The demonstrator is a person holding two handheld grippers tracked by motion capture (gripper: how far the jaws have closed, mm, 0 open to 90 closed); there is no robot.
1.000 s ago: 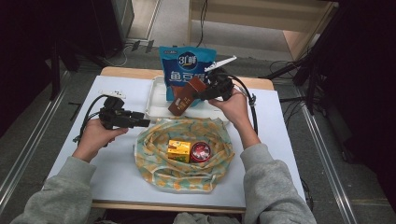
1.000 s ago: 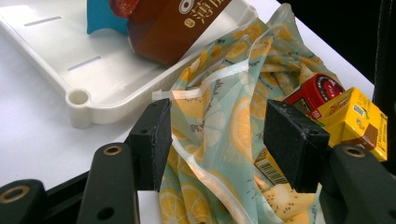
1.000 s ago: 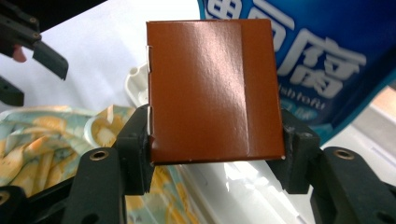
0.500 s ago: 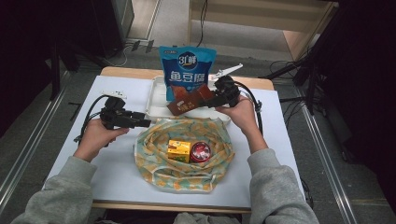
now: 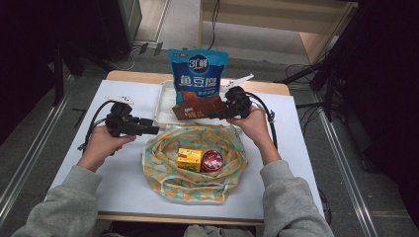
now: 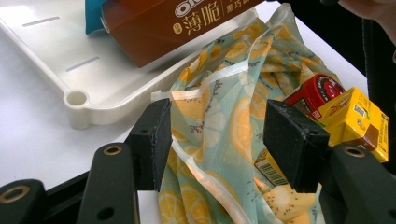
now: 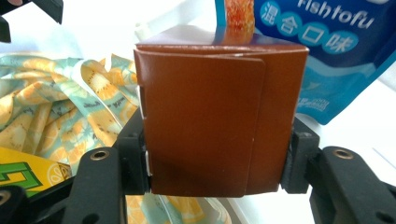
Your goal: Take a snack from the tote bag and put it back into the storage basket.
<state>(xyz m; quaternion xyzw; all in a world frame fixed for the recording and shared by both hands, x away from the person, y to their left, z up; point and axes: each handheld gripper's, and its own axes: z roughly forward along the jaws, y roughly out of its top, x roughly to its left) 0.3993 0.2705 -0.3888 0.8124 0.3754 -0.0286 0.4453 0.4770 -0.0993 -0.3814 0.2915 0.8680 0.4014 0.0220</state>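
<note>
My right gripper (image 5: 213, 114) is shut on a brown carton (image 5: 196, 107), gripping its end and holding it lengthways over the front edge of the white tray (image 5: 165, 101). In the right gripper view the carton (image 7: 210, 121) sits between both jaws. Behind it stands a blue fish tofu bag (image 5: 198, 74). A lemon-print cloth bag (image 5: 158, 173) lies open in front, holding a yellow box (image 5: 189, 159) and a red can (image 5: 211, 160). My left gripper (image 5: 154, 129) is open at the bag's left rim. In the left gripper view the cloth (image 6: 224, 93) lies just beyond the parted jaws.
The tray's rounded corner (image 6: 77, 99) lies close to my left gripper, on the white tabletop (image 5: 306, 163). Cables trail from both grippers. Dark floor, rails and stands surround the table on all sides.
My right gripper has brought the brown carton down and a little toward the person, from a tilted pose to a flatter one near the cloth bag. The left gripper has stayed put.
</note>
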